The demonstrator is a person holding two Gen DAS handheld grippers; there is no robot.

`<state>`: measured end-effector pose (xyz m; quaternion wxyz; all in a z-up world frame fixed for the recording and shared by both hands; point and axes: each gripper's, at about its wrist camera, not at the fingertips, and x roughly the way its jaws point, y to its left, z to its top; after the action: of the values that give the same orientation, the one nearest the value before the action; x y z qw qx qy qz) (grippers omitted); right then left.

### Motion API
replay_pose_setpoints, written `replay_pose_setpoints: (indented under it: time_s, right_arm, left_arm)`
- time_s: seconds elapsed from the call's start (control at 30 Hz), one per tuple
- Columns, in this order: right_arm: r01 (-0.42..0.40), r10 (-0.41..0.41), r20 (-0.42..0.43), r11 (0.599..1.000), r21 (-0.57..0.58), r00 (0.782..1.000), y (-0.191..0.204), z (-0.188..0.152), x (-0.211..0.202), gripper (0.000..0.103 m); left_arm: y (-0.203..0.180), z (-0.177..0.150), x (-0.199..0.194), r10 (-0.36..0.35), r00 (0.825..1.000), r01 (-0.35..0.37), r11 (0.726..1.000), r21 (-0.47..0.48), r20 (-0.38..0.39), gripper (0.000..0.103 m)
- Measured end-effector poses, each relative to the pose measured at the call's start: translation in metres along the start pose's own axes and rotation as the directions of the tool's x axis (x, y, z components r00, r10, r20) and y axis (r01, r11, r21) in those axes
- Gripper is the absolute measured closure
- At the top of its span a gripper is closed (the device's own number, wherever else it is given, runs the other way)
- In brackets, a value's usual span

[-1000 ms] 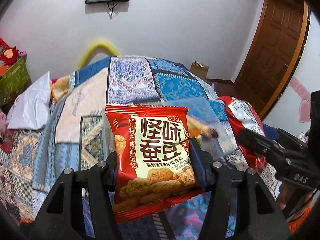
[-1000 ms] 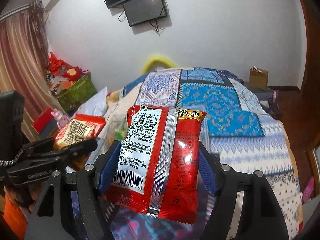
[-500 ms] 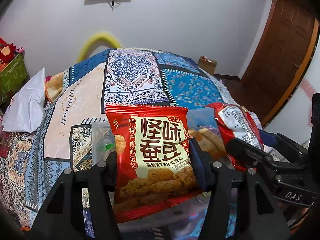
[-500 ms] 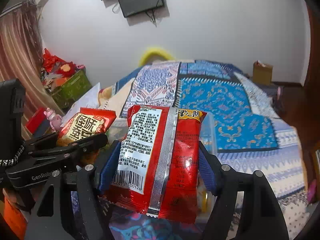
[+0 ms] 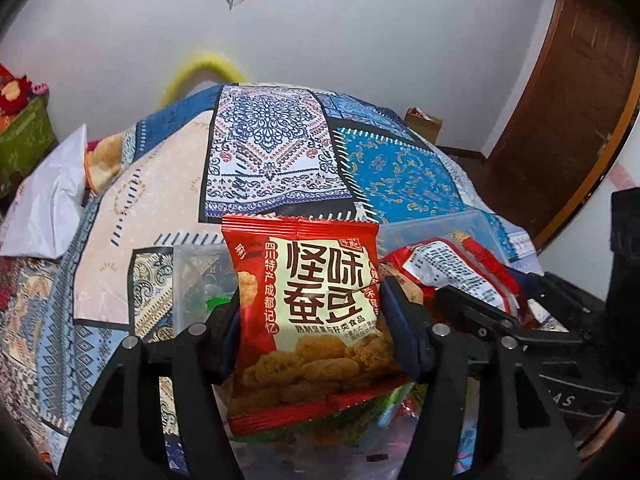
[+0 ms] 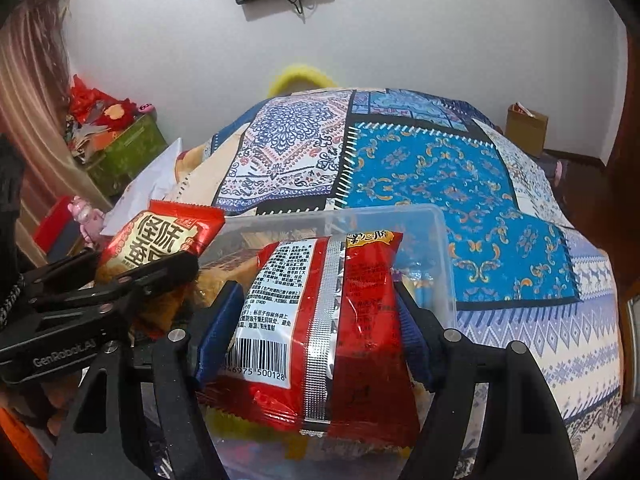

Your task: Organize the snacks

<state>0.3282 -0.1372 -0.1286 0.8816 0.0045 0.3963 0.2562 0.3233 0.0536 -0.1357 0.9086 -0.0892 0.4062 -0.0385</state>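
A red bean packet [image 5: 308, 320] is clamped upright in the left gripper [image 5: 310, 336]. The right gripper [image 6: 316, 332] pinches a red packet [image 6: 320, 332], barcode side showing. Both hang over a clear bin [image 6: 436, 240] on the quilted bed [image 6: 420, 160].

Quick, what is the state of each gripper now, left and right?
Left gripper: closed on the fried-snack packet.
Right gripper: closed on the barcode packet.
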Motion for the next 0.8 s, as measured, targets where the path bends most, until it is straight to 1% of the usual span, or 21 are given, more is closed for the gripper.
replay_pose_setpoints:
  time_s: [0.13, 0.23, 0.33, 0.47, 0.53, 0.63, 0.67, 0.73, 0.8]
  right_arm:
    - [0.000, 0.000, 0.013, 1.000, -0.008, 1.000, 0.002, 0.002, -0.012, 0.031]
    - [0.001, 0.000, 0.038, 1.000, -0.026, 0.999, 0.006, 0.002, -0.028, 0.031]
    - [0.006, -0.004, 0.062, 0.999, -0.038, 0.998, 0.012, 0.001, -0.045, 0.031]
    - [0.011, -0.004, 0.108, 0.998, -0.069, 0.994, 0.023, -0.002, -0.077, 0.031]
    - [0.012, 0.001, 0.148, 0.996, -0.086, 0.989, 0.031, -0.004, -0.101, 0.031]
    - [0.009, 0.012, 0.214, 0.995, -0.096, 0.977, 0.042, -0.008, -0.138, 0.031]
    - [0.006, 0.017, 0.232, 0.995, -0.098, 0.973, 0.044, -0.009, -0.147, 0.031]
    - [0.001, 0.030, 0.285, 0.994, -0.106, 0.958, 0.052, -0.013, -0.177, 0.031]
    - [0.001, 0.036, 0.323, 0.994, -0.114, 0.946, 0.058, -0.017, -0.195, 0.030]
  left_arm:
    - [0.002, 0.001, -0.014, -0.011, 1.000, 0.011, 1.000, -0.015, 0.026, 0.041]
    - [0.000, 0.002, -0.032, -0.016, 0.999, 0.017, 1.000, -0.015, 0.050, 0.041]
    - [-0.004, 0.002, -0.057, -0.021, 0.996, 0.021, 1.000, 0.000, 0.088, 0.041]
    - [-0.012, -0.003, -0.101, -0.022, 0.988, 0.019, 1.000, 0.019, 0.154, 0.041]
    - [-0.018, -0.007, -0.123, -0.020, 0.982, 0.013, 0.999, 0.036, 0.187, 0.041]
    - [-0.026, -0.015, -0.164, -0.019, 0.965, 0.006, 0.999, 0.052, 0.260, 0.041]
    - [-0.028, -0.018, -0.179, -0.021, 0.957, 0.006, 0.998, 0.055, 0.288, 0.041]
    - [-0.032, -0.026, -0.206, -0.031, 0.941, 0.011, 0.998, 0.059, 0.337, 0.041]
    - [-0.037, -0.033, -0.232, -0.025, 0.924, 0.002, 0.998, 0.061, 0.381, 0.041]
